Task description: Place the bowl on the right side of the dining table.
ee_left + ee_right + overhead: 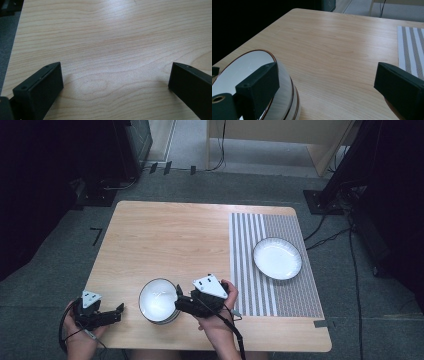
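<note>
High view: bowl [159, 300] at table's [165, 235] near edge, plate [277, 258] on striped mat [250, 265] to its right.

Left gripper view: left gripper [115, 82] jaws apart, nothing btwn.

Right gripper view: right gripper [325, 85] jaws apart, one jaw above the bowl's rim; grasp not yet made, so move likely remains.

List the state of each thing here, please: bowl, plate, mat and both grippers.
Bowl: upright, empty, on the table.
Plate: empty, flat on the mat.
Mat: spread flat.
Left gripper: open, holds nothing.
Right gripper: open, at the bowl's rim.
</note>
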Action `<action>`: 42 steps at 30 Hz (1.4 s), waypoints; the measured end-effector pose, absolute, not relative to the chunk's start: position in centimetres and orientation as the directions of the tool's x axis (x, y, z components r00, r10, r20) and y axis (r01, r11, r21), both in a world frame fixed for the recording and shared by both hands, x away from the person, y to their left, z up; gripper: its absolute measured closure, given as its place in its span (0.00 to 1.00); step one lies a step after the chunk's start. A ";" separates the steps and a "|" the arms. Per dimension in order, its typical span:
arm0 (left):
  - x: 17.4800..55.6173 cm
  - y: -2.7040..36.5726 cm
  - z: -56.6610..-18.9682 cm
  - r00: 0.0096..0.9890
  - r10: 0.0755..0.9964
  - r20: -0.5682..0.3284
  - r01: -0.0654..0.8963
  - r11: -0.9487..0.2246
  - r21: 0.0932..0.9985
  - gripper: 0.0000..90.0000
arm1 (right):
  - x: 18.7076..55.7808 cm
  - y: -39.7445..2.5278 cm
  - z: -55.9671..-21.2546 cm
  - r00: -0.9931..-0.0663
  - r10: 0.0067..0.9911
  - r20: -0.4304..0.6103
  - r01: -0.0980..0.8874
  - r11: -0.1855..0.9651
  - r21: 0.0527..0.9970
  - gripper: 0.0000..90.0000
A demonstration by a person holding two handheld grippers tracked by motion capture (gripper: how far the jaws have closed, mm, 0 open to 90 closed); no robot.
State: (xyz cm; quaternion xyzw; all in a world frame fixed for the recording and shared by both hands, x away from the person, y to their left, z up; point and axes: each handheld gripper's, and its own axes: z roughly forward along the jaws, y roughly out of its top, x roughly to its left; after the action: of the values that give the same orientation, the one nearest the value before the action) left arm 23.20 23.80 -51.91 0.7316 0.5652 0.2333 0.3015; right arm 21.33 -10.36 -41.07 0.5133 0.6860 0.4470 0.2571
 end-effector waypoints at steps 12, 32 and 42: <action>23.2 23.8 -51.9 0.253 0.968 0.001 0.686 -0.180 0.705 0.00 | 21.2 -9.0 -41.1 -0.370 0.922 0.114 0.473 0.082 0.877 0.06; 23.2 23.8 -51.9 0.253 0.967 0.001 0.686 -0.180 0.705 0.00 | 21.5 -6.1 -42.8 -0.400 0.912 0.094 0.513 0.138 0.847 0.18; 23.2 23.8 -51.9 0.252 0.968 0.002 0.685 -0.180 0.706 0.00 | 21.8 -5.6 -43.3 -0.384 0.914 0.131 0.535 0.105 0.838 0.54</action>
State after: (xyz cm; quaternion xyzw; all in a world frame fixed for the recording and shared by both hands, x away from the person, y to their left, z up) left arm 23.24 23.80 -51.92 0.7316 0.5648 0.2340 0.3016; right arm 21.81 -5.58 -43.28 0.5100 0.7104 0.4330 0.2186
